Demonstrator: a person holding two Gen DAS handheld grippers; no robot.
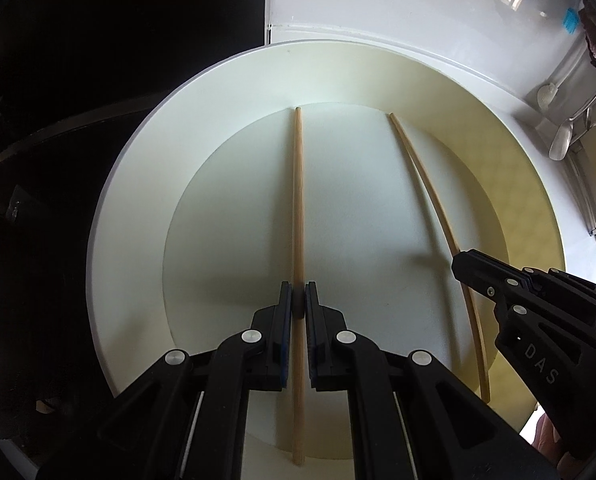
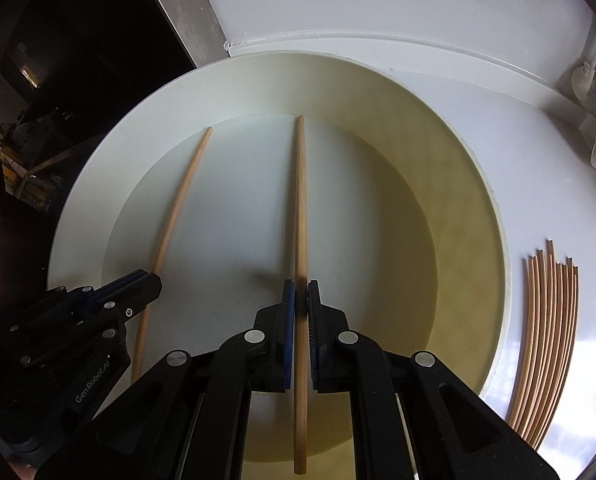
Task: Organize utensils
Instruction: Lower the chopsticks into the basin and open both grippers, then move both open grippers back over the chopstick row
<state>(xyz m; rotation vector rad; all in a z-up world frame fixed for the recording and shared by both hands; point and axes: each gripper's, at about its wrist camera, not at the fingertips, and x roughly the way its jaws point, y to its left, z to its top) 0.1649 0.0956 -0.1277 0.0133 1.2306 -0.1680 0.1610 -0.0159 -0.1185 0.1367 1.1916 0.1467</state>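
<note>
Each hand is holding one thin tan wooden chopstick over a cream rectangular plastic tray compartment (image 1: 226,128). The left gripper (image 1: 298,300) is keeping its fingers (image 1: 284,312) narrow, clamping the left chopstick (image 1: 298,200) partway along its shaft, tip pointing toward the tray's far wall. The right gripper (image 2: 300,300) is doing the same, fingers (image 2: 288,312) pinching the right chopstick (image 2: 300,208). Both sticks are lying lengthwise and roughly parallel, apart from each other, low in the compartment; whether they are touching the floor is hard to tell. In the left view the right gripper (image 1: 463,266) is showing at the right with its stick (image 1: 429,188).

Progress: judging early. Only these two chopsticks are going into the compartment, not yet released. A fanned pile of thin tan wooden sticks (image 2: 545,340) is lying on the white desk (image 2: 537,184) just right of the tray, still unsorted. White-handled spoons (image 1: 559,140) are resting at the far right, seemingly in another section. Most sorting is remaining.
</note>
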